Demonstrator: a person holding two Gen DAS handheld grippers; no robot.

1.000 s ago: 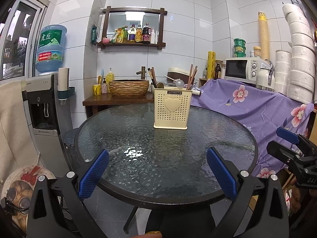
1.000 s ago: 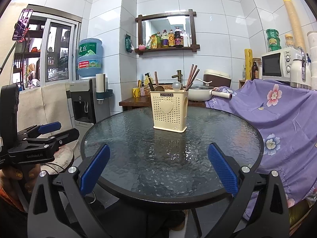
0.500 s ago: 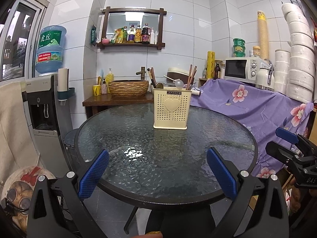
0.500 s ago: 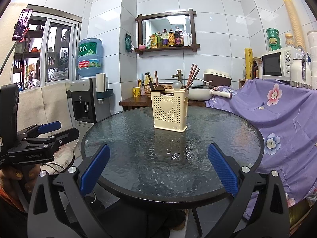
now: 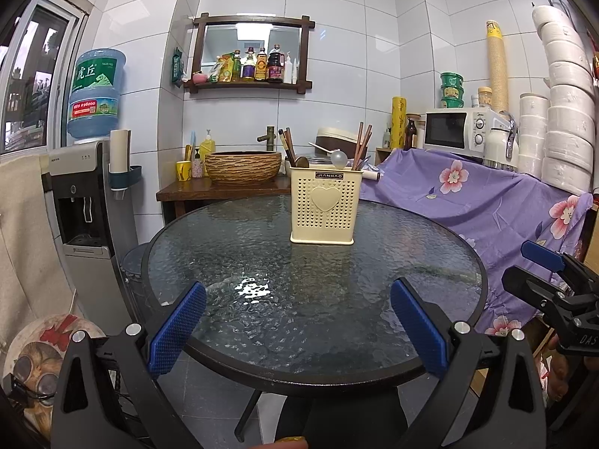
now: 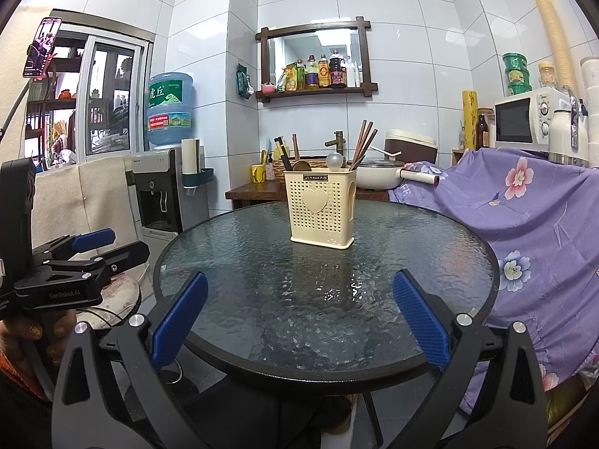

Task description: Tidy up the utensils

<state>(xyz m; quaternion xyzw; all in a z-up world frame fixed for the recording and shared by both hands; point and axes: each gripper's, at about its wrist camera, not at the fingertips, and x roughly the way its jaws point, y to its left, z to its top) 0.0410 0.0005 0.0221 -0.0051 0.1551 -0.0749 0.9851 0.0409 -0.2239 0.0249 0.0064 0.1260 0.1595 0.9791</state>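
At bench [image 5: 374, 299] far side: utensil caddy [image 5: 324, 205] looks fully loaded. I hold both tongs, left [image 5: 297, 325] and right [image 6: 299, 318], open and empty; likely done or pre-start.

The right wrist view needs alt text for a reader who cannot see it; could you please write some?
A cream utensil holder with chopsticks and spoons stands upright on a round glass table. The open right gripper frames the near table edge, holding nothing. The left gripper shows at the left edge.
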